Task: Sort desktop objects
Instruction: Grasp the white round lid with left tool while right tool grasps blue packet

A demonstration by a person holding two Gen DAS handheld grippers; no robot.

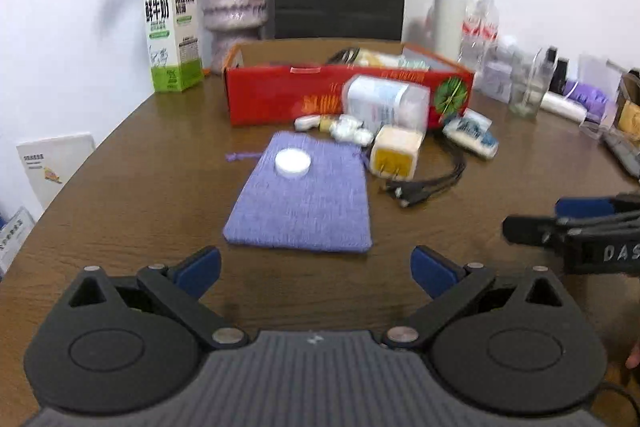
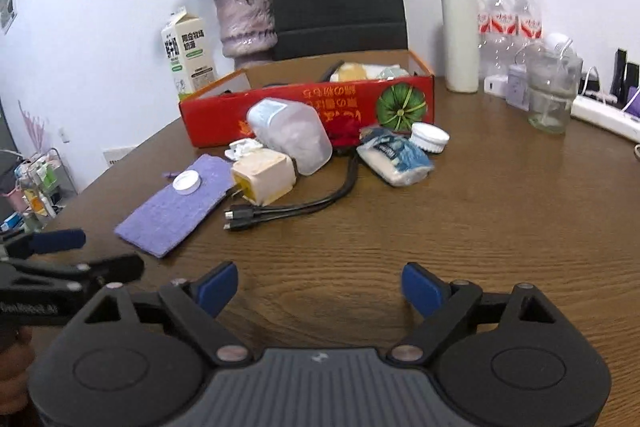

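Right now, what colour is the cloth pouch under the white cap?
Light purple pouch, best seen in the left wrist view.

Even indoor light; left view motion-blurred, right sharper, fisheye-curved edges.

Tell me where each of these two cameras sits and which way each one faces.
Left wrist: on the left gripper, facing the purple pouch and red box; right gripper at right edge.
Right wrist: on the right gripper, facing the plug adapter and cables; left gripper at left edge.
Shared: pouch, box, milk carton.
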